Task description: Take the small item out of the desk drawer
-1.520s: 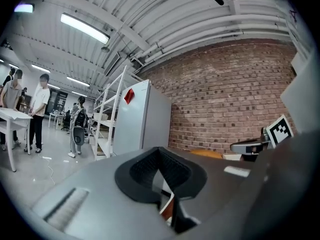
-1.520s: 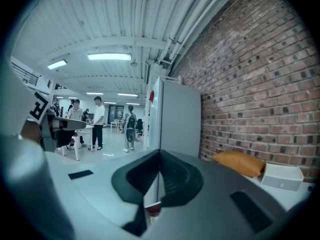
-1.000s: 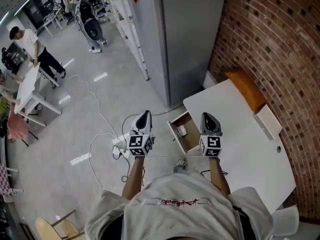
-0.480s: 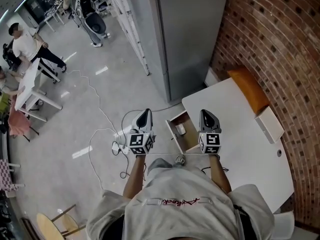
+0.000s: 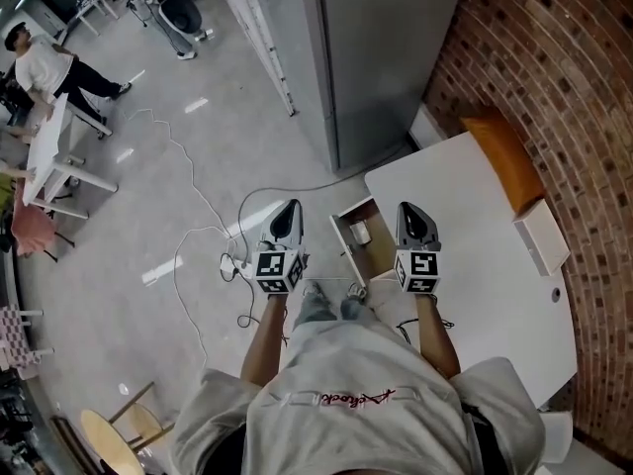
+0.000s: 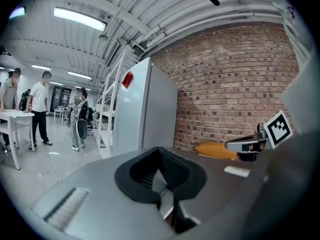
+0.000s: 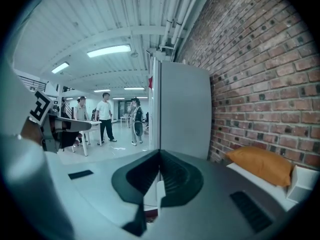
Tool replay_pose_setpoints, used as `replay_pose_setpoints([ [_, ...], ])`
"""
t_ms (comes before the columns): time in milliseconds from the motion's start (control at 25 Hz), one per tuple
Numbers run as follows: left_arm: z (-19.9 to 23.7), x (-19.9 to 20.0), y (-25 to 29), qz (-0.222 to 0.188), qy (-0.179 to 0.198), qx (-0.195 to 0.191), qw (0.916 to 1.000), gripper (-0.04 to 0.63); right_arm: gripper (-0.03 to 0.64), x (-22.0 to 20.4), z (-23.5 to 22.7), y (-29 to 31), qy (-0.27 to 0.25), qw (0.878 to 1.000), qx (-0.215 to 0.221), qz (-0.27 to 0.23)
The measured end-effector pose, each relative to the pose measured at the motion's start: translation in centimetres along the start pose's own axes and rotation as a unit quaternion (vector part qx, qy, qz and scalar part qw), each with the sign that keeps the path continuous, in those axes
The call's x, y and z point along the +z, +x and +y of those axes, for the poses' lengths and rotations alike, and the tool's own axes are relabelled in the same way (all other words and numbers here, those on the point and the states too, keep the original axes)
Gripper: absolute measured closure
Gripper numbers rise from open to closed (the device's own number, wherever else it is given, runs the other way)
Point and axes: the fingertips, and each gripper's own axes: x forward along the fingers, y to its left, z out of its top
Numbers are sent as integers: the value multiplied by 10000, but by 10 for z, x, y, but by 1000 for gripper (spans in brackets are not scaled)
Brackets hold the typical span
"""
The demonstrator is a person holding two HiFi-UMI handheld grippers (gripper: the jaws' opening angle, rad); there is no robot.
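The wooden desk drawer (image 5: 379, 257) stands pulled out from the left side of the white desk (image 5: 475, 255). A small white item (image 5: 360, 233) lies in its far end. My left gripper (image 5: 288, 212) hangs over the floor, left of the drawer, with its jaws shut and nothing in them. My right gripper (image 5: 411, 212) is held over the desk's edge just right of the drawer, also shut and empty. In the left gripper view the left gripper (image 6: 160, 153) points level at the brick wall. The right gripper (image 7: 159, 154) points likewise, and neither gripper view shows the drawer.
An orange cushion (image 5: 506, 158) and a white box (image 5: 543, 237) lie on the desk by the brick wall (image 5: 564, 77). A grey cabinet (image 5: 381, 57) stands beyond the drawer. Cables and a power strip (image 5: 233, 265) lie on the floor at the left. People stand far off (image 5: 45, 62).
The head view has shifted forward a little, and the drawer and desk sit slightly nearer to both grippers. Both grippers stay shut and level on either side of the drawer.
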Motion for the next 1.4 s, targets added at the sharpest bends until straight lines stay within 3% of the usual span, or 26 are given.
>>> replay_pose_setpoints([
  [520,37,-47,33,396,-172,-504,9978,586,606,-47,44,47,131,9980,-106,606],
  [960,40,-118,44,954,-328,-811,9916,586,605,-132,66,59,355,9904,-148,1330],
  [1400,31,-191,49,1338,-452,-852,9863,586,606,-222,85,69,464,9798,189,1936],
])
